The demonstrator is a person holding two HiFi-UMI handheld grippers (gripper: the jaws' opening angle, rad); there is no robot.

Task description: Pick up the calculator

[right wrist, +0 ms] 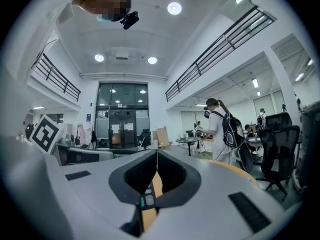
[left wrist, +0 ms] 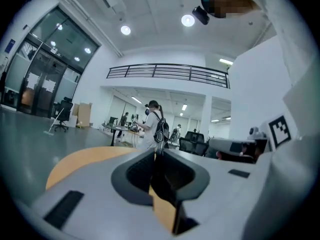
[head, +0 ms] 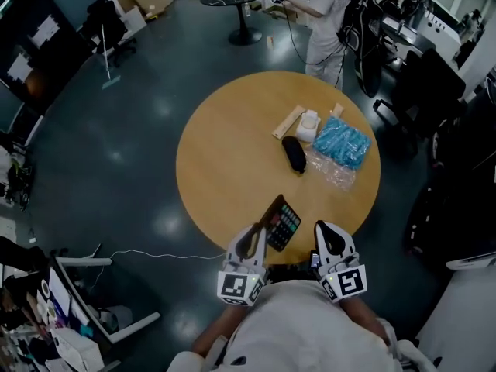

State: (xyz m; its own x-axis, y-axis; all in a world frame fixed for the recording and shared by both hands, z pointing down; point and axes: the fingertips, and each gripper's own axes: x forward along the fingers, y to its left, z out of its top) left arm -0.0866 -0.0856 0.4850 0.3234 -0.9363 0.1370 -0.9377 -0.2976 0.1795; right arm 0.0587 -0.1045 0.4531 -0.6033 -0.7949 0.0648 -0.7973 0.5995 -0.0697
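Your left gripper [head: 254, 232], bottom centre, is clenched on the calculator [head: 282, 223], a flat black slab with coloured keys, held tilted above the round wooden table [head: 225, 161]. The pick looks done. Your right gripper [head: 322, 228] is closed and empty. Higher in the frame lie a black pouch [head: 294, 154] and a crinkly blue bag [head: 341, 142].

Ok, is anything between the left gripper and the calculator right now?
Nothing visible. The left gripper has its jaws closed on the calculator, which is tilted over the near edge of the round table. The black pouch lies farther back, well clear.
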